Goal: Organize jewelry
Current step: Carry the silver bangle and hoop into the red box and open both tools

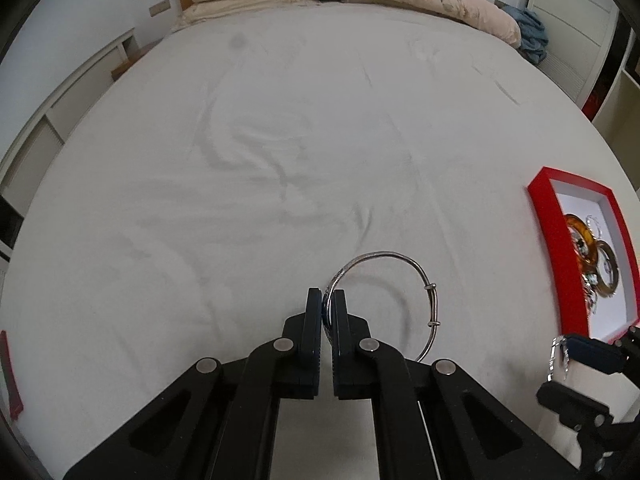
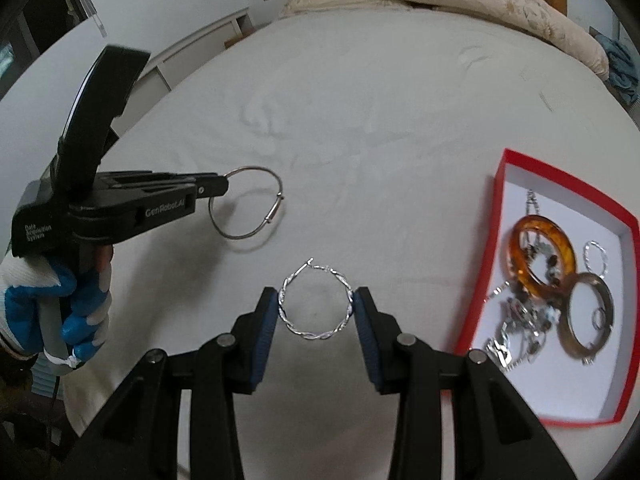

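Two grippers loaded — left gripper (image 1: 327,304) clamps silver bangle (image 1: 400,276), right gripper (image 2: 316,308) pinches twisted silver hoop (image 2: 316,304); red box (image 2: 560,420) beside, on white bedsheet (image 2: 360,120).

Left gripper (image 1: 327,304) clamped on a thin silver bangle (image 1: 416,276), right gripper (image 2: 316,308) pinching a twisted hoop (image 2: 316,304), gloved hand (image 2: 76,308) left of the hoop

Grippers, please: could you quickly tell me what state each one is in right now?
Left gripper: shut on the silver bangle.
Right gripper: shut on the twisted hoop, held across its width between the fingers.
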